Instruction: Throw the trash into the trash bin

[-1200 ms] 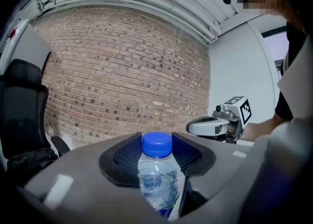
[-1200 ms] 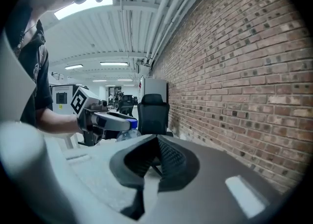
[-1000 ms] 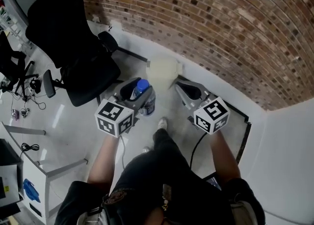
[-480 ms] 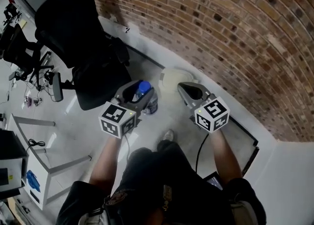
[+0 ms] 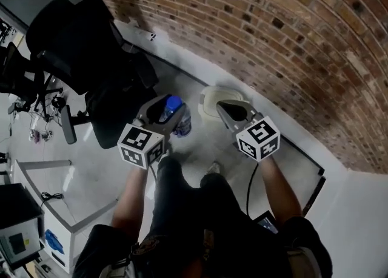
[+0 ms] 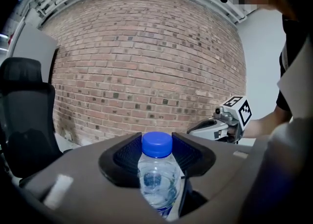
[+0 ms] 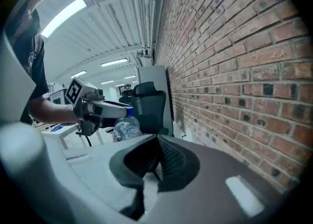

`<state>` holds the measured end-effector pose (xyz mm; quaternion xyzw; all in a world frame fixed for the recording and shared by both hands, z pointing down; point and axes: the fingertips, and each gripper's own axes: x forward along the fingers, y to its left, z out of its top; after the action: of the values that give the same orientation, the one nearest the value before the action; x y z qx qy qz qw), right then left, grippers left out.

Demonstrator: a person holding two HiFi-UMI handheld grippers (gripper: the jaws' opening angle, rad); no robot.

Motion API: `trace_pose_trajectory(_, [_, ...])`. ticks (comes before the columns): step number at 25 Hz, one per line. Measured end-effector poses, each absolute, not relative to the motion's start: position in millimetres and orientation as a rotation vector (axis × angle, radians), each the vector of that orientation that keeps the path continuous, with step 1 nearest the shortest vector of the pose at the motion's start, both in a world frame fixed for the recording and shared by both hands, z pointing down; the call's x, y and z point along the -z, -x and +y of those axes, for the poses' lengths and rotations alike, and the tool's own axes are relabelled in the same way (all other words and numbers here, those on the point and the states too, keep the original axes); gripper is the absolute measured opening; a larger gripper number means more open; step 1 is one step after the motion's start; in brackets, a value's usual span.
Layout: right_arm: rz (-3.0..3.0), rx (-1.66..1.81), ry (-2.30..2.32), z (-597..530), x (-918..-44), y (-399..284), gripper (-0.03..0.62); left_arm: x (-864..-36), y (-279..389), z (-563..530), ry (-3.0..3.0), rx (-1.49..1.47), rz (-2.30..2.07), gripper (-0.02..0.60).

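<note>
A clear plastic bottle [image 6: 157, 179] with a blue cap [image 5: 174, 102] stands upright between the jaws of my left gripper [image 5: 170, 109], which is shut on its upper body. In the right gripper view the same bottle [image 7: 125, 126] shows in the left gripper [image 7: 113, 111]. A pale round trash bin [image 5: 211, 100] stands on the floor at the foot of the brick wall. My right gripper [image 5: 222, 107] hangs over the bin's right side, its jaws shut with nothing seen between them [image 7: 156, 162]. The bottle is held just left of the bin.
A black office chair [image 5: 85, 58] stands left of the bin. The brick wall [image 5: 273, 34] runs behind the bin. A dark frame [image 5: 312, 170] lies along the floor at the right. A white desk with cables [image 5: 48, 192] is at the lower left. The person's legs [image 5: 194, 198] are below the grippers.
The person has stepped toward the wall. Both grippers have come nearer to the bin, with the right one now over it. The bottle stays in the left gripper.
</note>
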<state>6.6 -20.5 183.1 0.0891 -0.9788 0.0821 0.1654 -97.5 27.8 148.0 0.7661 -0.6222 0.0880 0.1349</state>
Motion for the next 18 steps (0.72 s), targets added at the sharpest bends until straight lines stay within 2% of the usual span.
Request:
trace_pose_trajectory(8, [-2.582, -0.420, -0.608, -56.6, -263.7, 45.5, 0.003, -211.5, 154.4, -22.5, -2.358, -0.288, -1.488, 0.199])
trace_pose_trajectory(18, [-2.329, -0.717, -0.904, -76.0, -450.9, 85.7, 0.003, -375.5, 166.1, -51.1, -2.387, -0.512, -1.092, 0.199])
